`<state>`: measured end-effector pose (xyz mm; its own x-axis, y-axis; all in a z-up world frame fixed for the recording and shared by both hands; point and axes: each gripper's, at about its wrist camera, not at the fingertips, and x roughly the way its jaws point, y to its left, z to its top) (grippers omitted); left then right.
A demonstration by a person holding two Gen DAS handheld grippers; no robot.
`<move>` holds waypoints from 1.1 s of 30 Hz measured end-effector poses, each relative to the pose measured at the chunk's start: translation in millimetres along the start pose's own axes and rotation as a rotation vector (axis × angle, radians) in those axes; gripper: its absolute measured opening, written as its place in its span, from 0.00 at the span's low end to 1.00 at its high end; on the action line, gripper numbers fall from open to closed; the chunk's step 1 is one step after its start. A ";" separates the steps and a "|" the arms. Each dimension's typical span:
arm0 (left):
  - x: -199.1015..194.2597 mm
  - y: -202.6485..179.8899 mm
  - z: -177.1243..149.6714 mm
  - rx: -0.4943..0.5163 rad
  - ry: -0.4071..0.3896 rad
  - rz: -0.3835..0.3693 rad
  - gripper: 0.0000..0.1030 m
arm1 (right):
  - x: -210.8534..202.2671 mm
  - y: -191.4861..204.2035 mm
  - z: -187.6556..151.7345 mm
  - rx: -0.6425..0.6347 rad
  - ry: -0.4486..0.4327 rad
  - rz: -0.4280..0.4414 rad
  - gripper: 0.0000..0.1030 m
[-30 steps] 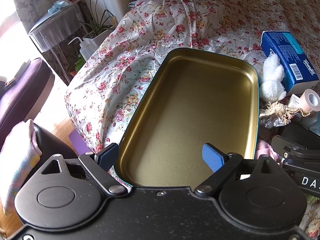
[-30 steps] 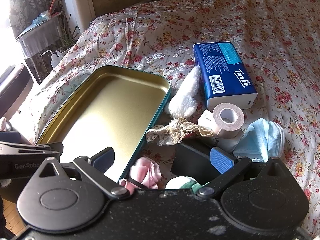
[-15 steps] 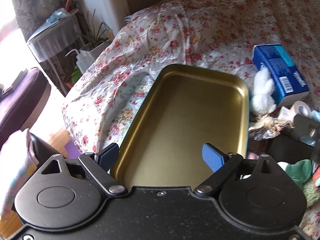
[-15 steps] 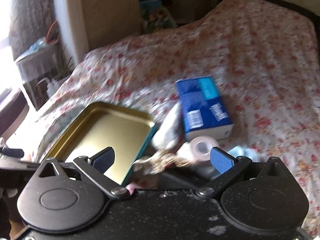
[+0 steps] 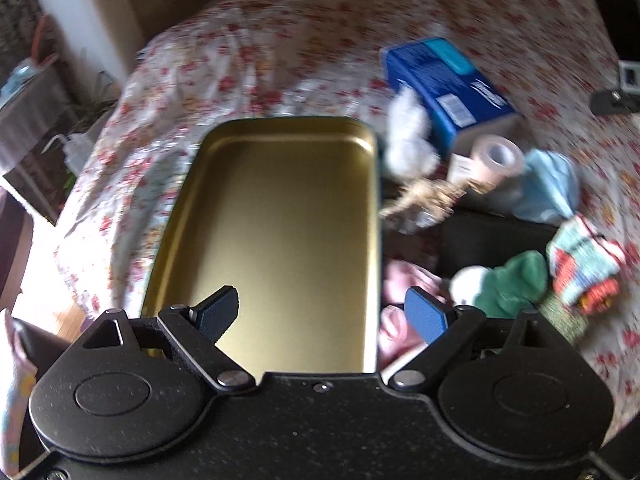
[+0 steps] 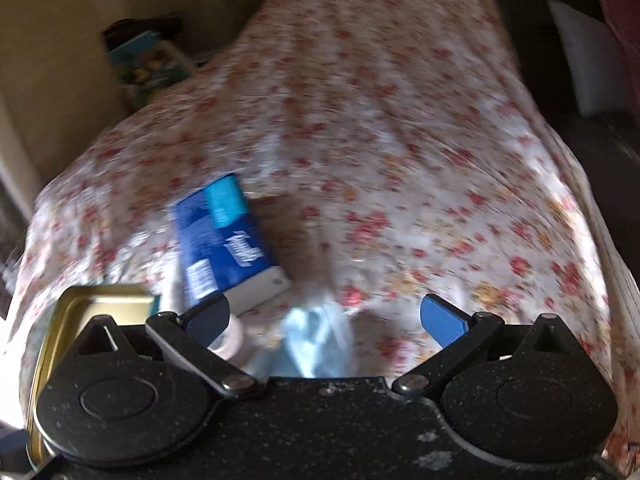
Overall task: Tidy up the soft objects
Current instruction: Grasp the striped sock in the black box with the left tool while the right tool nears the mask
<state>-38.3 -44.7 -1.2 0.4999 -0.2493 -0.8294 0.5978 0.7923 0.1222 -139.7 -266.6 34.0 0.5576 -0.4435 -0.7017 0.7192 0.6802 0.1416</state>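
A bed (image 6: 400, 140) fills the room's middle, covered in a pale spread strewn with red and yellow flowers, with a cream wall behind it and a white pillow (image 6: 592, 68) propped at about 2 o'clock in the right wrist view. On the spread lies a shallow gold tray (image 5: 276, 216), bare inside, its long side running from 6 toward 12 o'clock in the left wrist view. The soft things sit in a loose heap just beside the tray's right edge: a white fluffy toy (image 5: 408, 136) at about 1 o'clock, a frayed tan scrap of lace (image 5: 428, 196) below it, a roll of beige tape (image 5: 496, 158), a crumpled light blue face mask (image 5: 548, 184), a green and white sock (image 5: 504, 284), a striped knitted sock (image 5: 584, 264) at 3 o'clock, and a pink cloth (image 5: 404, 280) touching the tray's rim. A blue tissue pack (image 5: 448, 88) lies just beyond the toy. The left claw (image 5: 322, 314) hangs over the near end of the tray, spread wide, gripping nothing; one tip is over the tray floor, the other over the pink cloth. The right claw (image 6: 326, 316) is likewise spread wide and bare, hovering above the face mask (image 6: 316, 340), with the tissue pack (image 6: 228, 240) at 11 o'clock and the tray's corner (image 6: 100, 296) at 9 o'clock. Both views are smeared with blur.
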 end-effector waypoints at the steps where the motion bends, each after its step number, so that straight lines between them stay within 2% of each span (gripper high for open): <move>1: 0.0 -4.5 -0.7 0.017 0.004 -0.021 0.85 | 5.6 -5.0 1.9 0.017 0.021 -0.005 0.99; 5: -3.2 -19.3 -3.8 0.065 -0.002 -0.064 0.85 | 25.2 -16.1 3.4 0.063 0.100 -0.012 0.99; 11: -6.5 -32.2 -3.8 0.101 -0.012 -0.102 0.85 | 54.3 -8.6 -0.4 0.051 0.202 0.017 0.99; 24: -5.4 -40.9 -4.6 0.129 -0.010 -0.126 0.85 | 95.9 31.4 -14.4 -0.079 0.311 -0.026 0.98; 28: -3.4 -46.4 -4.6 0.141 -0.011 -0.132 0.85 | 97.5 35.2 -17.0 -0.115 0.321 -0.037 0.87; 33: -5.6 -52.6 -2.4 0.148 -0.034 -0.157 0.85 | 98.0 32.9 -18.3 -0.123 0.341 -0.033 0.56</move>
<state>-74.1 -83.6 -4.3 0.4126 -0.3834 -0.8263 0.7541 0.6526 0.0738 -69.0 -277.0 -42.9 0.3497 -0.2600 -0.9000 0.6677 0.7431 0.0448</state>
